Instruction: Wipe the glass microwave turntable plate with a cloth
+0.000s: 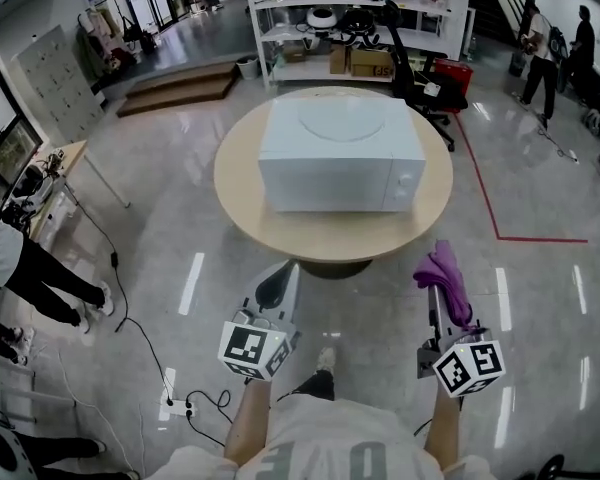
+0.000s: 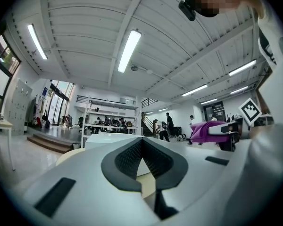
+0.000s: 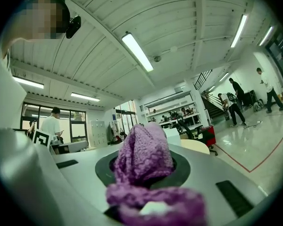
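Note:
A white microwave (image 1: 340, 163) stands with its door shut on a round wooden table (image 1: 238, 203) ahead of me. A faint round outline on its top looks like the glass turntable plate (image 1: 342, 120). My left gripper (image 1: 280, 286) is held low in front of the table, shut and empty; the left gripper view shows its jaws (image 2: 141, 161) closed, pointing at the microwave (image 2: 108, 138). My right gripper (image 1: 438, 286) is shut on a purple cloth (image 1: 442, 271), which bunches over its jaws (image 3: 144, 161). Both grippers are short of the table.
White shelving (image 1: 350, 13) with boxes stands behind the table, with a black office chair (image 1: 420, 83) at its right. A red line (image 1: 485, 193) runs on the glossy floor. Cables and a power strip (image 1: 180, 405) lie at the left near standing people (image 1: 20, 268).

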Demonstrator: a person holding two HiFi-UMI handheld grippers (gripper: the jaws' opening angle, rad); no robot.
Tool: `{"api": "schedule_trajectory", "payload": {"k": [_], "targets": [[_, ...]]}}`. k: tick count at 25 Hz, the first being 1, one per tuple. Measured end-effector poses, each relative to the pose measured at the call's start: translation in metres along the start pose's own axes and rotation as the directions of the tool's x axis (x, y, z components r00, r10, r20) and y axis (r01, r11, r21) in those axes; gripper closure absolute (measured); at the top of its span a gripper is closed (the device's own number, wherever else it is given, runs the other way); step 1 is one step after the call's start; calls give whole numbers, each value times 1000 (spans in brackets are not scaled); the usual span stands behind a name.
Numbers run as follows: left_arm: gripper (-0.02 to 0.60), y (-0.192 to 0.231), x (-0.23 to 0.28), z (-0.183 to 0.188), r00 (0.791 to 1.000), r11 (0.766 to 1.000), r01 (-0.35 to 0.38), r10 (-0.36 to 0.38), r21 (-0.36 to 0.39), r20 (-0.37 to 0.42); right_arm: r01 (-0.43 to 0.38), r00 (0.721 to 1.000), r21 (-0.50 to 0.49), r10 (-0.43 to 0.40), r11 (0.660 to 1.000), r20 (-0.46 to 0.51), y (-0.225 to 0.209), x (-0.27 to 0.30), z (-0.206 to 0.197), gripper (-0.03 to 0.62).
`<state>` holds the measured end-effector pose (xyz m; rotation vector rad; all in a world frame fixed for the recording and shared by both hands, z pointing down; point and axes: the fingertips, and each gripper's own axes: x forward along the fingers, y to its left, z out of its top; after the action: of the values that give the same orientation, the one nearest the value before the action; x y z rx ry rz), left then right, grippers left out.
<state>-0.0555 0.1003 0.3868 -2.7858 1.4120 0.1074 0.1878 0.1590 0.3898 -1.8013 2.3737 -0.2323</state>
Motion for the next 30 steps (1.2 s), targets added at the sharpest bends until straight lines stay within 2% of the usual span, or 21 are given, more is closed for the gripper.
{"api": "schedule_trajectory", "payload": {"k": [3, 6, 10, 15, 20, 26, 30], "targets": [[586, 33, 31, 8, 1000, 1000, -2, 2, 3, 7, -11, 1000, -8, 11, 1000, 14, -1, 46, 15, 548], [586, 73, 65, 10, 1000, 1000, -15, 15, -25, 13, -14, 999, -8, 14, 1000, 31, -1, 94, 23, 548], [586, 105, 108, 8, 1000, 999, 10, -10, -37, 18, -6, 998, -7, 7, 1000, 55, -4, 142, 29, 548], [586, 119, 145, 4, 999, 998, 44, -43, -44, 14, 18, 999, 9, -18, 1000, 38, -20, 175, 26, 548], [586, 128, 170, -10, 998, 999, 30, -32, -40, -56, 31, 1000, 32, -31, 999, -5, -37, 201, 16, 548], [586, 138, 197, -13, 996, 997, 2, -8, -72, -83, -38, 999, 46, 39, 998, -33, -44, 244, 16, 548], [586, 140, 229, -3, 999, 997, 2, -5, -71, -46, -98, 995, 36, 98, 995, 0, -53, 276, 34, 548]]}}
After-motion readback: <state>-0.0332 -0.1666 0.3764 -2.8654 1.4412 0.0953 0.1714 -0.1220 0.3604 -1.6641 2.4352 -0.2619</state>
